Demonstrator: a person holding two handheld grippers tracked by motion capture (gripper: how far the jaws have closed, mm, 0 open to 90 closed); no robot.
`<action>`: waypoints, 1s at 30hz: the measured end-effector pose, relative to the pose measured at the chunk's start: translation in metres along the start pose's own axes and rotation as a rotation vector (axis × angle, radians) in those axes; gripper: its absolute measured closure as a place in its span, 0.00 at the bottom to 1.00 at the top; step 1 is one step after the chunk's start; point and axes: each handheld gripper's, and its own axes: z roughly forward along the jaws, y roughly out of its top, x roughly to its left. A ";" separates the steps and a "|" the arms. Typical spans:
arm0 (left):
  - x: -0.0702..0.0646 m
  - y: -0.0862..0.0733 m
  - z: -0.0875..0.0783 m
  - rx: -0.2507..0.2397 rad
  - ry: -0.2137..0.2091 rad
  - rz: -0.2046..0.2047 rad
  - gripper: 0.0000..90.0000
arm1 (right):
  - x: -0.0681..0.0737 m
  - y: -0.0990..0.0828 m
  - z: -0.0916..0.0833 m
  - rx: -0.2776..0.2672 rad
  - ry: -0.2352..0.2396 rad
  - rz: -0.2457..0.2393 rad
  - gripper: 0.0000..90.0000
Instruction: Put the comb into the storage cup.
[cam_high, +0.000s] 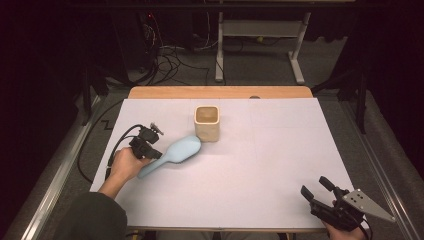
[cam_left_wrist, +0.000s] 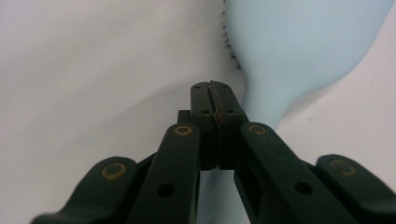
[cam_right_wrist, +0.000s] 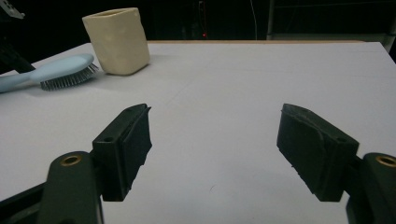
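Your left gripper (cam_high: 156, 154) has its fingers closed on the blue hairbrush (cam_high: 175, 154) handle, left on the white-covered desk (cam_high: 280, 150); the right gripper (cam_high: 316, 189) gapes empty. Dark room, cables beyond.

Lab: floor cables (cam_high: 170, 60), paper-covered table (cam_high: 280, 150)
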 end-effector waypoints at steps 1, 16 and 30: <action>0.000 -0.001 -0.001 0.002 -0.003 0.001 0.99 | 0.000 0.000 0.000 0.000 0.000 0.000 0.29; -0.005 -0.011 -0.004 -0.019 -0.031 -0.009 0.99 | 0.000 0.000 0.000 -0.002 -0.004 0.003 0.29; -0.011 -0.020 -0.007 -0.037 -0.056 -0.014 0.99 | 0.000 0.000 0.000 -0.001 -0.005 0.002 0.29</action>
